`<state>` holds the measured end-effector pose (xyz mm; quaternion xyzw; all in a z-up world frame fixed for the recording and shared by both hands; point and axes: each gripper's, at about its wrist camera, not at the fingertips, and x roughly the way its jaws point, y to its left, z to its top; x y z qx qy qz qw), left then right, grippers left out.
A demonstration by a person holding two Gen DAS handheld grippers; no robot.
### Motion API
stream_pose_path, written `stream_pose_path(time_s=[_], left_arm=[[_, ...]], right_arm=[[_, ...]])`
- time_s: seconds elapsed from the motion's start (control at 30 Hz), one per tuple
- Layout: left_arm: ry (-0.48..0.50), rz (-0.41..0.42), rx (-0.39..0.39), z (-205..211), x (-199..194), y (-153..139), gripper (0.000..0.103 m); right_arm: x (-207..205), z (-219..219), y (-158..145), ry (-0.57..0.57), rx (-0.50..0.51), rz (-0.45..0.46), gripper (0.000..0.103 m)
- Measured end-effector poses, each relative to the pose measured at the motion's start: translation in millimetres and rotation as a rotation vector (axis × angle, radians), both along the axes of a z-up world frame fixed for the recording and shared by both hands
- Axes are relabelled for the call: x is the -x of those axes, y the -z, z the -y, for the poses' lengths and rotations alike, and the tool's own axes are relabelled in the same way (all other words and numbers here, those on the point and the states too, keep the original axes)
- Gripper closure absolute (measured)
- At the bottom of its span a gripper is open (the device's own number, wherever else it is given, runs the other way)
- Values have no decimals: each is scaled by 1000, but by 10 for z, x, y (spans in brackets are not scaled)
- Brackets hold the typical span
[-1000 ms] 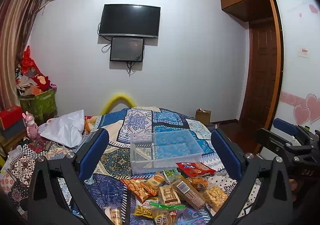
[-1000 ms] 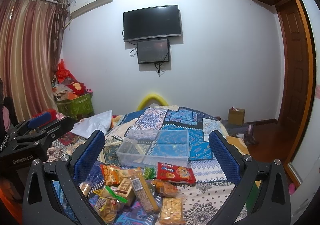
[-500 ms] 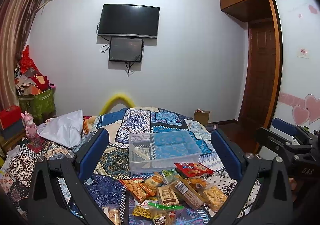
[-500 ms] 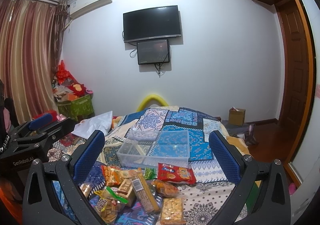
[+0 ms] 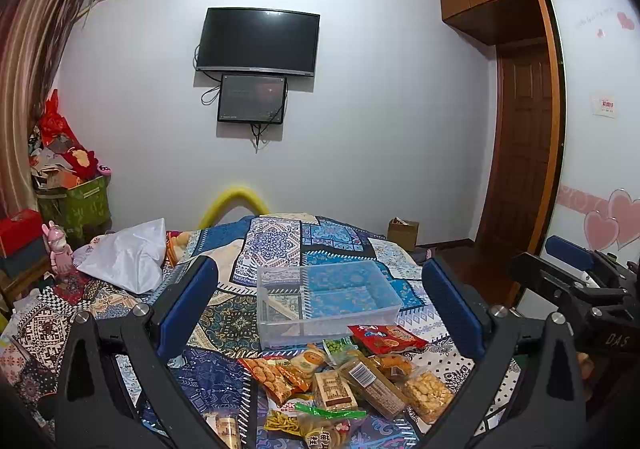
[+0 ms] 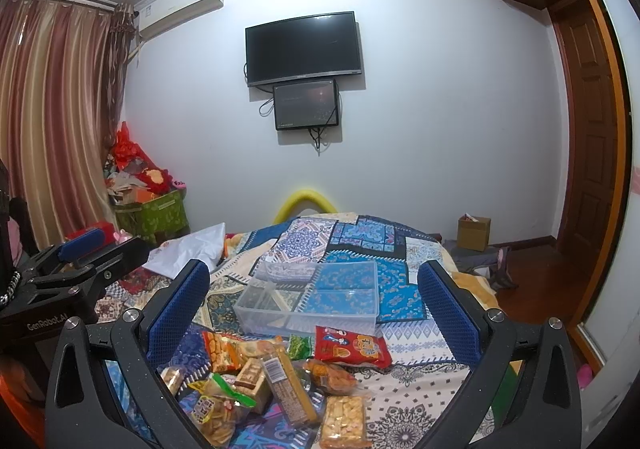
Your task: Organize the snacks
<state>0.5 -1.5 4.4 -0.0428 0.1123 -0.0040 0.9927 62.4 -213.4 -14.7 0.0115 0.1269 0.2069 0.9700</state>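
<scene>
Both tools hover above the bed (image 5: 280, 245), the left tool (image 5: 320, 309) and right tool (image 6: 312, 309) spread wide, holding nothing. The snacks (image 6: 280, 373) lie heaped just before the clear bin (image 6: 312, 301). Sorting looks unstarted; next, lower onto one packet.
</scene>
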Motion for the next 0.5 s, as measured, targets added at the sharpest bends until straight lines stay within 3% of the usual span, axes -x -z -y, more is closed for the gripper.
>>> stream_pose_path(time_s=[0.5], left_arm=[[-1,-4,5,-29,1,38,0]], right_arm=[[18,-33,29,-4,-2,-5,0]])
